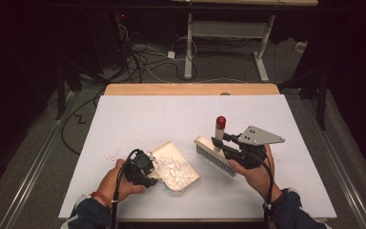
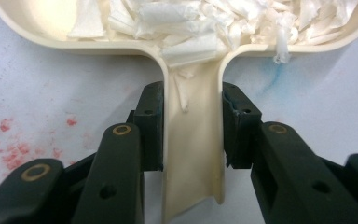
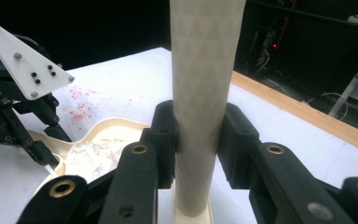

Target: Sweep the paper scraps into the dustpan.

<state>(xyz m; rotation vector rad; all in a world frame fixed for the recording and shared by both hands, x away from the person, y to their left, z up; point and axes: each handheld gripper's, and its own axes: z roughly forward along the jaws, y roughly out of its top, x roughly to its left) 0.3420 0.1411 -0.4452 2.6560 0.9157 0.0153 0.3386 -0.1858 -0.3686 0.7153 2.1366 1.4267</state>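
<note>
Dustpan (image 1: 187,177): cream, flat on the white table cover, near the front edge and left of centre; loaded with white paper scraps (image 1: 174,169); open lip facing away and to the right, toward the brush.
Dustpan handle (image 2: 193,140): pointing back at the person, clamped between the jaws of the left gripper (image 2: 192,123), pads pressed on both sides.
Long axis: handle to lip on a diagonal from near-left to far-right, in line with the gap to the brush.
Brush (image 1: 214,160): just right of the pan, apart from it, bristles down on the cover; head lying slantwise, its near end lower right.
Brush handle (image 3: 204,93): upright, pale with a red cap (image 1: 220,121), squeezed between the jaws of the right gripper (image 3: 198,140).
Nearer hand: right for the brush, left for the pan; each already holding its own tool.
Stray marks: pink specks (image 1: 108,155) on the cover left of the pan, beyond the left hand (image 1: 116,183).
Edges: front table edge close behind both wrists; wooden strip (image 1: 190,89) along the far side.
Open room: broad bare cover beyond and to either side, ample for a sweep toward the lip or for lifting the pan away.
</note>
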